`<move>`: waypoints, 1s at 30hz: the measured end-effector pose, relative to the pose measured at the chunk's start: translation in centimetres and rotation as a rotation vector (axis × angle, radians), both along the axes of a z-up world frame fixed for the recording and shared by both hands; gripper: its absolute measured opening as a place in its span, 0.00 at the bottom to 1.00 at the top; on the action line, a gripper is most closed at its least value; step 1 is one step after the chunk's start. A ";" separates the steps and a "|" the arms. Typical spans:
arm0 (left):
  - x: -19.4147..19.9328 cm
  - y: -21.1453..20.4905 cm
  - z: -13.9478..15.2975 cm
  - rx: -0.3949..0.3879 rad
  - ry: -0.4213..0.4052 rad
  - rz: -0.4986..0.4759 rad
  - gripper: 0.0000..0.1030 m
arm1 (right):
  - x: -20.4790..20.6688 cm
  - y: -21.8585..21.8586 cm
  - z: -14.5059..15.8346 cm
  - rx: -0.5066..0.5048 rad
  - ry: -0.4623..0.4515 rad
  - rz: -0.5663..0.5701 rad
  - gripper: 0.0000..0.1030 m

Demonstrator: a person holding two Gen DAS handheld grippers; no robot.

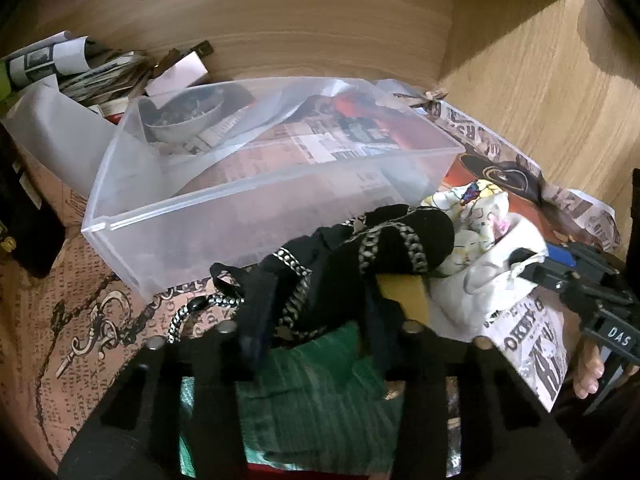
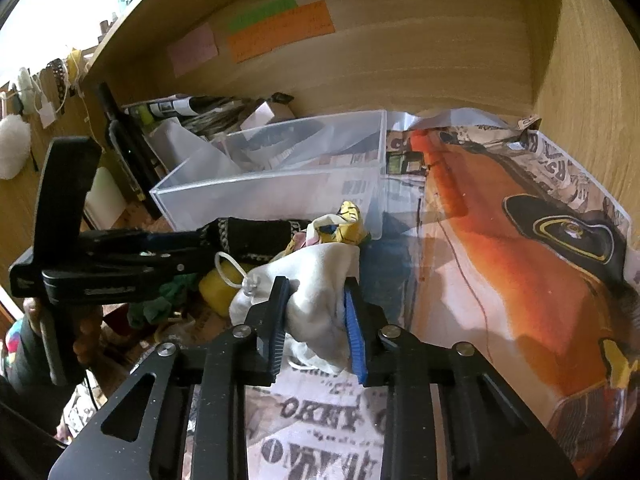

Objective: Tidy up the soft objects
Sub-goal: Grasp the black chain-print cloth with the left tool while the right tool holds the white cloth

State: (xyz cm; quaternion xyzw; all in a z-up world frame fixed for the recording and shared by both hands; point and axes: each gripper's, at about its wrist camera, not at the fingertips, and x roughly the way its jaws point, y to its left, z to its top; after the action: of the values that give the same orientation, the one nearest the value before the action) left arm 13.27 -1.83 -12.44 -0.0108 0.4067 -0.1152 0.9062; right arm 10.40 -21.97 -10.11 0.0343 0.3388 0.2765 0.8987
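My left gripper (image 1: 320,312) is shut on a black cloth with a grey chain pattern (image 1: 360,252), held just in front of a clear plastic bin (image 1: 256,208). The cloth hides the fingertips. It also shows in the right wrist view (image 2: 256,236). My right gripper (image 2: 316,320) is shut on a white cloth pouch (image 2: 316,280) with a drawstring, beside a yellow-printed cloth (image 2: 344,228). The pouch shows in the left wrist view (image 1: 492,276). A yellow sponge-like piece (image 2: 218,284) and a green cloth (image 1: 312,392) lie below.
The desk is covered with printed newspaper and posters (image 2: 500,240). A bowl (image 1: 184,116) and papers lie behind the bin. Rolled papers and clutter (image 1: 80,68) sit at the back left. Wooden walls (image 2: 400,60) close the back and the right.
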 end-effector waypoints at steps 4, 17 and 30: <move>-0.1 -0.2 0.1 -0.003 -0.004 -0.005 0.16 | -0.2 -0.7 0.9 0.003 -0.032 -0.020 0.22; -2.5 0.9 4.0 -0.039 -0.126 0.015 0.11 | -0.9 -2.7 3.9 0.021 -0.124 -0.100 0.21; -2.8 3.3 8.7 -0.078 -0.245 0.044 0.11 | -1.2 -1.1 7.8 0.054 -0.251 -0.055 0.22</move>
State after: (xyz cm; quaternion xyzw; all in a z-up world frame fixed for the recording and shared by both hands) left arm 10.44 1.44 -3.72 -0.0407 0.2878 -0.1113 0.9503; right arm 9.17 -23.07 -2.35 0.0331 0.2150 0.2630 0.9400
